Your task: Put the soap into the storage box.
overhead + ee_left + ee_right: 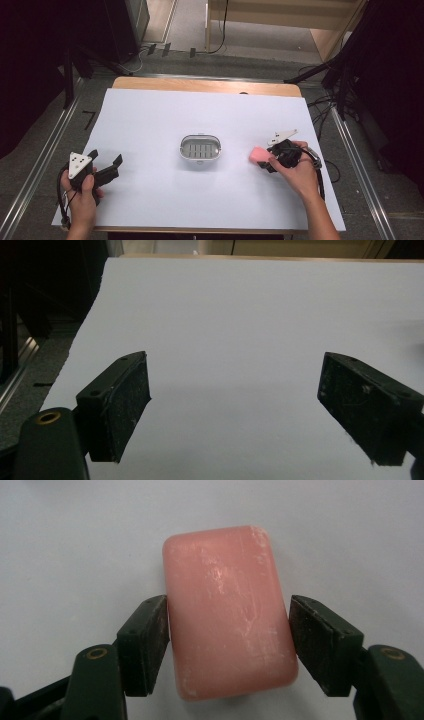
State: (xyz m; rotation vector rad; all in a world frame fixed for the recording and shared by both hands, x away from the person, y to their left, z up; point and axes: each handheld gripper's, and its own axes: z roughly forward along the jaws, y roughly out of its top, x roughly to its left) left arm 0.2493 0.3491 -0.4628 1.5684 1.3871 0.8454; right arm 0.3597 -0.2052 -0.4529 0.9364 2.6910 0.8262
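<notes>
Right gripper [229, 645] is clamping the pink soap [227, 612] across its short sides, just right of the dish [200, 148]. I'm judging it hard, light and slippery, so I'm gripping mid-bar. Left gripper [235, 410] is idling agape, well left of the dish.

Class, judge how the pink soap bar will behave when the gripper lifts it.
The soap looks solid with rounded edges, so probably stiff. Its smooth, waxy faces may slip between the right gripper pads. Lying flat and blocky, it is unlikely to roll.
</notes>
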